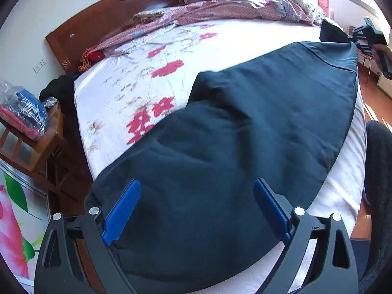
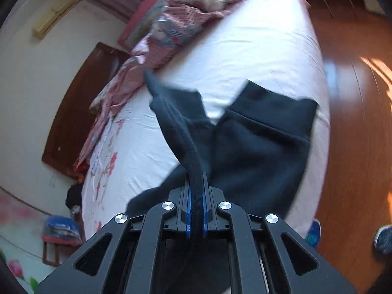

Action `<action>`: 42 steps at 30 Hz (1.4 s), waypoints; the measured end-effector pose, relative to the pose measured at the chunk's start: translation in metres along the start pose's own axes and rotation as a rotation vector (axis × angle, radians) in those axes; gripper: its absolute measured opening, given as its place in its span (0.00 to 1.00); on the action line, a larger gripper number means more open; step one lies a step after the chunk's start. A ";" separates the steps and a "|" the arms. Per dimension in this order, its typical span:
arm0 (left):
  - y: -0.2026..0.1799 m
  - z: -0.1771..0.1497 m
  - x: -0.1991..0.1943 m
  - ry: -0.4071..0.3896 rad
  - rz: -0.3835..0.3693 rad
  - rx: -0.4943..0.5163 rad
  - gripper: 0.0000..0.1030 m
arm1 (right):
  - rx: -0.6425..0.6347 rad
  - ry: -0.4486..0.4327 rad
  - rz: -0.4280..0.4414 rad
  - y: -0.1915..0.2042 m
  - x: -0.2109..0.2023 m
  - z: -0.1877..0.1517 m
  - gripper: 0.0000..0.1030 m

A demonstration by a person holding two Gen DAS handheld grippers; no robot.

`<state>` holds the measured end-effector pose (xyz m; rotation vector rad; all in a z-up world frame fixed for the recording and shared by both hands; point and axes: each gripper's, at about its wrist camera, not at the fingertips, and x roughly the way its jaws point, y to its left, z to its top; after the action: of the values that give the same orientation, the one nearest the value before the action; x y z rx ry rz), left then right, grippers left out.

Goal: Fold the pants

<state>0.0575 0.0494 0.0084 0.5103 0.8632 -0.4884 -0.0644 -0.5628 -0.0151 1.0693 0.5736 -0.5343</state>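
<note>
The left hand-held gripper [image 1: 197, 210] is spread wide over the pants [image 1: 245, 132], its blue pads [image 1: 122, 210] apart on either side of the cloth and gripping nothing. The right hand-held gripper [image 2: 196, 210] is closed tight on a gathered ridge of the pants [image 2: 257, 152], lifting one leg end off the bed [image 2: 245, 49]. The pants are dark navy, thick and soft, laid across the white flowered sheet [image 1: 147, 73] along the near edge of the bed, with broad ribbed cuffs [image 2: 279, 112]. The two leg ends part in a V, white sheet showing between them.
</note>
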 end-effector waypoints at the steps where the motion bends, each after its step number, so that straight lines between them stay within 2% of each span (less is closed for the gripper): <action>1: 0.001 -0.004 0.004 0.020 -0.003 0.000 0.91 | 0.039 0.022 -0.008 -0.020 0.008 -0.008 0.05; 2: 0.002 -0.008 0.008 0.041 0.003 -0.001 0.91 | 0.088 0.051 0.019 -0.040 0.018 -0.016 0.04; 4: 0.005 -0.014 0.015 0.071 -0.014 -0.006 0.91 | 0.192 -0.004 0.135 -0.060 0.018 -0.026 0.04; 8: 0.009 -0.018 0.023 0.084 -0.031 -0.059 0.93 | 0.129 -0.010 0.081 -0.043 0.017 -0.024 0.06; 13: 0.016 -0.027 0.028 0.085 -0.081 -0.120 0.94 | 0.048 -0.009 0.102 -0.015 -0.003 -0.016 0.06; 14: 0.016 -0.028 0.028 0.084 -0.082 -0.118 0.94 | 0.011 -0.007 0.079 -0.012 -0.003 -0.014 0.06; 16: 0.016 -0.029 0.029 0.082 -0.089 -0.112 0.94 | -0.013 0.033 -0.007 -0.026 0.009 -0.012 0.06; 17: 0.016 -0.029 0.029 0.082 -0.095 -0.110 0.94 | 0.014 0.080 0.003 -0.038 0.021 -0.012 0.03; 19: 0.017 -0.030 0.030 0.084 -0.108 -0.109 0.94 | 0.064 0.060 0.046 -0.047 0.020 -0.014 0.04; 22: 0.017 -0.031 0.029 0.080 -0.105 -0.104 0.94 | 0.131 0.074 0.062 -0.044 0.013 -0.020 0.22; 23: 0.017 -0.031 0.029 0.079 -0.105 -0.103 0.94 | 0.167 0.096 0.104 -0.044 0.010 -0.024 0.39; 24: 0.018 -0.031 0.029 0.077 -0.106 -0.103 0.94 | 0.173 0.115 0.129 -0.041 0.008 -0.028 0.49; 25: 0.018 -0.031 0.029 0.075 -0.107 -0.105 0.94 | 0.151 0.128 0.128 -0.037 0.007 -0.032 0.49; 26: 0.018 -0.031 0.029 0.074 -0.106 -0.104 0.94 | 0.108 0.134 0.103 -0.033 0.005 -0.037 0.49; 27: 0.019 -0.032 0.028 0.073 -0.105 -0.102 0.94 | 0.056 0.138 0.081 -0.027 0.006 -0.040 0.45; 28: 0.019 -0.032 0.028 0.071 -0.105 -0.101 0.94 | 0.008 0.143 0.063 -0.020 0.008 -0.041 0.35; 29: 0.020 -0.033 0.027 0.071 -0.105 -0.103 0.94 | -0.028 0.163 0.050 -0.016 0.009 -0.044 0.10; 30: 0.021 -0.034 0.026 0.071 -0.103 -0.110 0.94 | -0.044 0.177 0.032 -0.015 0.009 -0.046 0.07; 36: 0.035 -0.036 0.007 0.053 -0.062 -0.174 0.93 | -0.086 0.194 -0.019 -0.015 0.017 -0.048 0.06; 38: 0.046 -0.026 -0.006 -0.001 -0.039 -0.163 0.93 | -0.118 0.199 -0.037 -0.010 0.017 -0.048 0.06; 41: 0.072 0.002 -0.011 -0.067 -0.042 -0.121 0.93 | -0.082 0.211 -0.044 -0.010 0.020 -0.046 0.06; 42: 0.088 0.011 -0.005 -0.062 -0.084 -0.134 0.93 | -0.086 0.213 -0.050 -0.010 0.021 -0.046 0.06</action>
<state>0.1135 0.1121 0.0384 0.3355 0.8543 -0.5165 -0.0638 -0.5274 -0.0522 1.0382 0.8051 -0.4382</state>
